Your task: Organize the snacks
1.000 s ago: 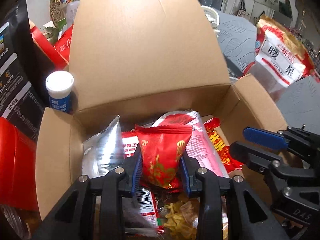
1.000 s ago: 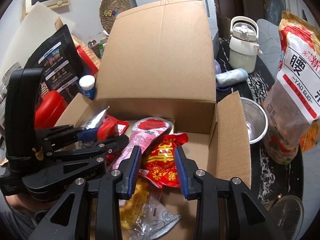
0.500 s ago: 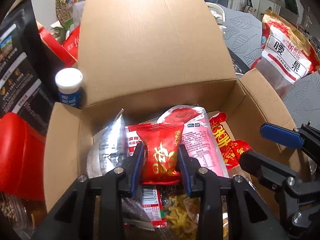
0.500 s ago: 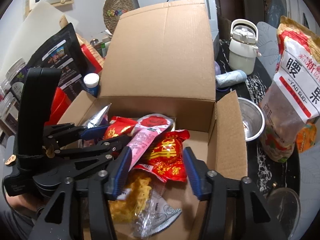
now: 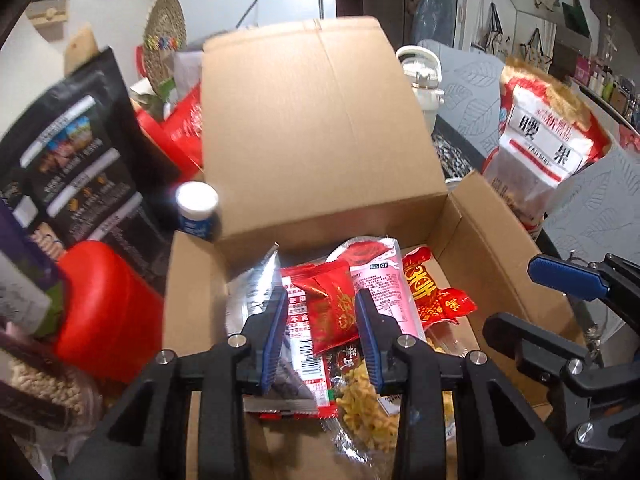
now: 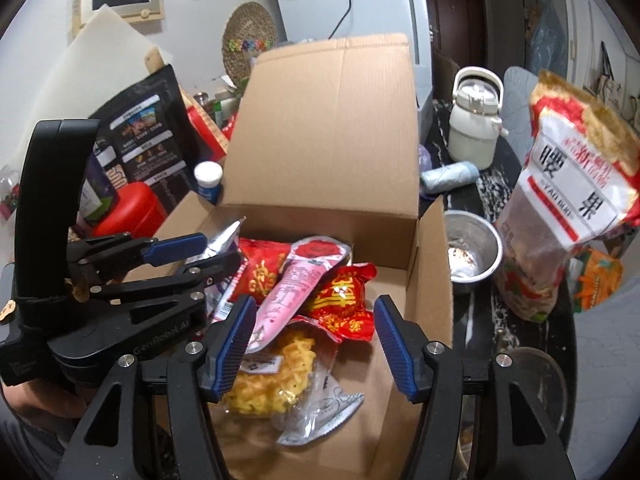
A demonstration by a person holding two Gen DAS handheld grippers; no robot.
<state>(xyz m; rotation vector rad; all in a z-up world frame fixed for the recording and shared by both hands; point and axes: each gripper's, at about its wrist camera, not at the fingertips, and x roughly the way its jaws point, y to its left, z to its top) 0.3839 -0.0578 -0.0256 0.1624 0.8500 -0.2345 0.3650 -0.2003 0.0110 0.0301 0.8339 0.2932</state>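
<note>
Cluttered dark marbled tabletop (image 6: 486, 192); cardboard box (image 6: 332, 128) centre, fridge (image 6: 352, 8) behind.

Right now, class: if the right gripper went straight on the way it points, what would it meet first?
Probably the red snack packet lying in the cardboard box, between the right gripper's opening, empty jaws. The clear noodle bag lies just below that line; depth is uncertain.

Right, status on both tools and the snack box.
Left tool shut on small red packet, over the box. Right tool opening, nothing gripped; red-gold pouch lies below. Loose packets crowd the box; nothing blocking.
</note>
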